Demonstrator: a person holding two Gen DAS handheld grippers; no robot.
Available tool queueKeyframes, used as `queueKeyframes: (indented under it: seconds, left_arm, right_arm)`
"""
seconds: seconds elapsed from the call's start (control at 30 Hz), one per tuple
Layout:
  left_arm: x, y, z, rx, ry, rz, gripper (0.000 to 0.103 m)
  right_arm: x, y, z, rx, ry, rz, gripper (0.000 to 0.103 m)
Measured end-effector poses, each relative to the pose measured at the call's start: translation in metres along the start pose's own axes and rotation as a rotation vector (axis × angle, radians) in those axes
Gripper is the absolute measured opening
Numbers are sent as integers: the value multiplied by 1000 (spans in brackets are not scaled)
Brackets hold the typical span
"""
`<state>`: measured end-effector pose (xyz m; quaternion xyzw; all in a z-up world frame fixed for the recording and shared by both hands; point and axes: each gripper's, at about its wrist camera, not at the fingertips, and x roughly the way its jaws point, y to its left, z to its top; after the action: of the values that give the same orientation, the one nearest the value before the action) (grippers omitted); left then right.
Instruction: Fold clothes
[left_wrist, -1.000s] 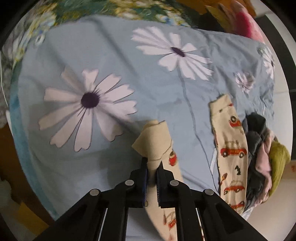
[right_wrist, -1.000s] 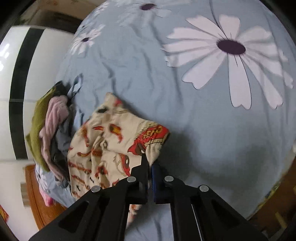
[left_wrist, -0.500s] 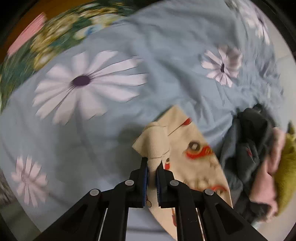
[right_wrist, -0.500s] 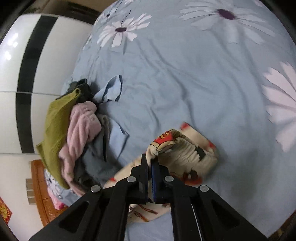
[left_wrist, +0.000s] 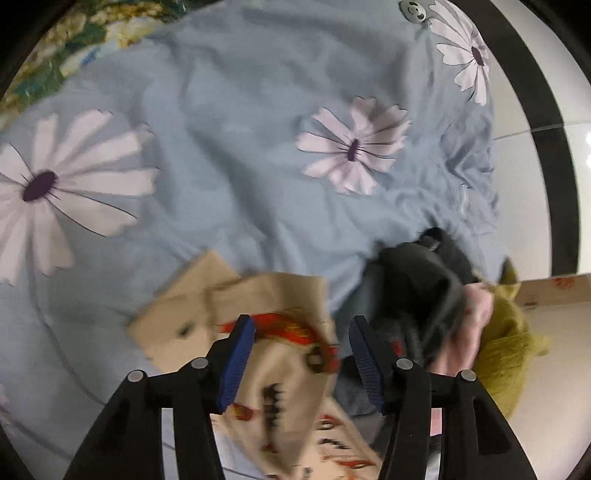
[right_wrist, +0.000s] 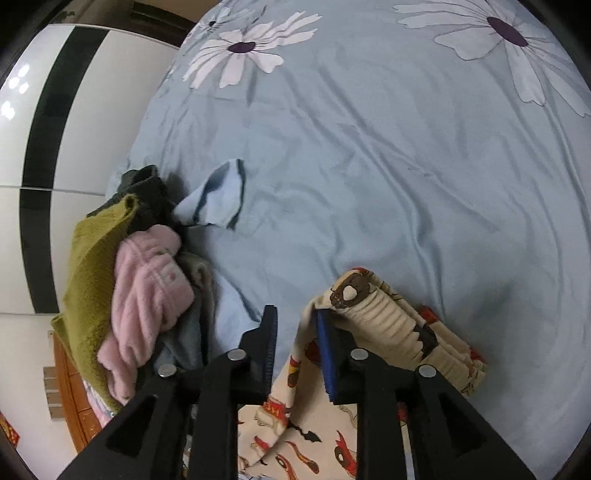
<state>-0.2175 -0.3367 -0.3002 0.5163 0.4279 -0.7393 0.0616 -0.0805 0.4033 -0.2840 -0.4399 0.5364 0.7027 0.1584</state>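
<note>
Beige car-print trousers (left_wrist: 266, 314) lie folded over on the blue flowered bedsheet (left_wrist: 240, 129). In the left wrist view my left gripper (left_wrist: 301, 339) is open just above them, fingers apart, holding nothing. In the right wrist view the trousers (right_wrist: 388, 325) lie bunched with a ribbed cuff on top. My right gripper (right_wrist: 295, 332) is open, its right finger (right_wrist: 327, 354) against the cloth's edge, the cloth not clamped.
A pile of clothes lies at the bed's edge: olive knit (right_wrist: 92, 258), pink fleece (right_wrist: 147, 288), dark garment (left_wrist: 417, 288), light-blue piece (right_wrist: 218, 195). White wardrobe doors with black stripes (right_wrist: 48, 110) stand beyond. A green floral blanket (left_wrist: 74, 44) lies at the far side.
Both grippers were shut on the trousers and have opened, letting the cloth drop folded onto the sheet. Both have swung toward the clothes pile.
</note>
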Motion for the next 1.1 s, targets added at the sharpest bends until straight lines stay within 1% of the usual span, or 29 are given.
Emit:
queueKeyframes:
  seconds: [0.1, 0.13, 0.2, 0.3, 0.37, 0.4, 0.47, 0.5, 0.53, 0.57, 0.6, 0.67, 0.73, 0.8, 0.87, 0.9, 0.93, 1.07, 1.1]
  left_arm:
    - [-2, 10, 0, 58, -8, 81, 58]
    - [1, 12, 0, 79, -3, 91, 58]
    - [15, 15, -1, 127, 24, 129, 57]
    - [37, 13, -3, 184, 45, 150, 56]
    - [47, 12, -4, 213, 42, 199, 56]
    - [52, 14, -3, 212, 41, 205, 56]
    - [53, 18, -2, 188, 28, 183, 53]
    - [51, 19, -3, 176, 18, 160, 37]
    - [49, 20, -4, 166, 9, 153, 19]
    - [48, 21, -4, 161, 4, 152, 12]
    - [46, 22, -5, 158, 1, 125, 9]
    - [42, 24, -8, 156, -5, 78, 8]
    - [29, 23, -9, 156, -28, 20, 7]
    - [-4, 29, -10, 138, -113, -46, 7]
    - [-26, 46, -12, 96, -165, -66, 7]
    - [-33, 61, -15, 80, -175, -39, 7]
    - [-27, 68, -13, 79, -160, -2, 7]
    - [4, 100, -18, 47, -75, 109, 7]
    - [8, 104, -20, 28, -70, 94, 8]
  right_arm:
    - [-10, 5, -4, -60, -2, -14, 23]
    - [-14, 5, -6, -76, -2, -17, 23]
    - [-19, 4, -10, -95, -5, -36, 23]
    - [-22, 0, -14, -107, -7, -49, 23]
    - [-21, -3, -15, -109, -6, -59, 23]
    - [-20, -4, -16, -108, -4, -67, 23]
    - [-18, -6, -17, -102, -1, -80, 23]
    - [-17, -7, -18, -100, -2, -86, 23]
    - [-16, -8, -19, -98, -2, -87, 23]
    - [-15, -9, -21, -94, -1, -88, 23]
    - [-14, -9, -22, -89, 2, -88, 23]
    - [-11, -10, -25, -75, 9, -83, 23]
    - [-9, -10, -28, -66, 13, -81, 23]
    - [-9, -9, -29, -67, 14, -82, 23]
    - [-9, -8, -30, -71, 12, -84, 23]
    - [-9, -9, -31, -72, 11, -86, 23]
    - [-8, -9, -31, -71, 12, -88, 23]
    - [-3, -14, -35, -70, 29, -116, 23]
    - [-2, -15, -36, -74, 30, -122, 23]
